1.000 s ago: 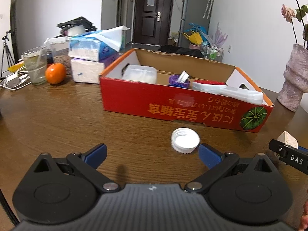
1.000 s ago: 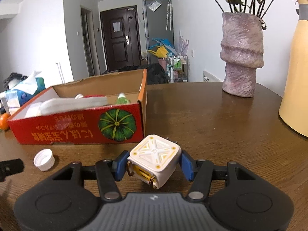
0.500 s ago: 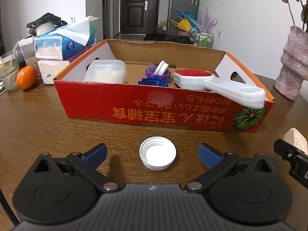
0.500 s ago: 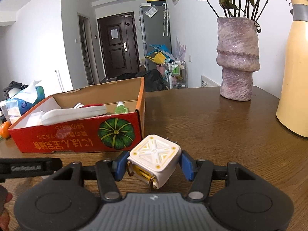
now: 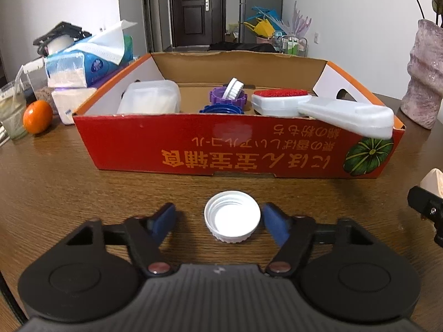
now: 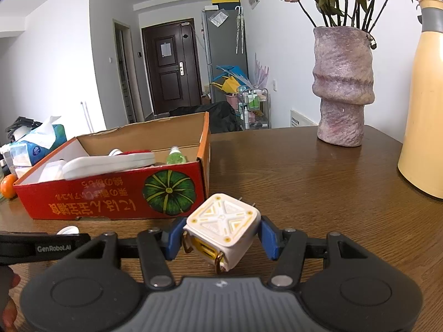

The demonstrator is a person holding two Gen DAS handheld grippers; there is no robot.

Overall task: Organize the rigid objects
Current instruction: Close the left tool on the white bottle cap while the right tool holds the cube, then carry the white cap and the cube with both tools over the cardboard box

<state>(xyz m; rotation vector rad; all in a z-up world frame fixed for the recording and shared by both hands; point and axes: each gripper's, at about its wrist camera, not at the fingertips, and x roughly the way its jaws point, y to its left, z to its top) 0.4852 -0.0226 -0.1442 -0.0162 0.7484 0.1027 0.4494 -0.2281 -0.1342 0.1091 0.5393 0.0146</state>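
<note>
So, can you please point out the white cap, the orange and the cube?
White cap [image 5: 232, 217]: left wrist view, its inner floor.
Orange [image 5: 37, 116]: left wrist view, middle of its peel.
Cube [image 6: 223, 218]: right wrist view, its top face.

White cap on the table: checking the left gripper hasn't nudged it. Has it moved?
Cannot tell: the white cap sits similarly near the red box; the camera moved.

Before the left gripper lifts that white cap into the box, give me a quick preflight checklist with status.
1. White cap between left gripper fingers: ok; jaws have just been closing.
2. Pads pressing on the cap: not ok; a gap shows on the cap's left side.
3. Cap flat on the table, open side up: ok.
4. Free floor in the red box for the cap: cannot tell.
5. Right gripper shut on white cube charger: ok.
6. Right gripper off to the side of the left gripper's path: ok.
</note>
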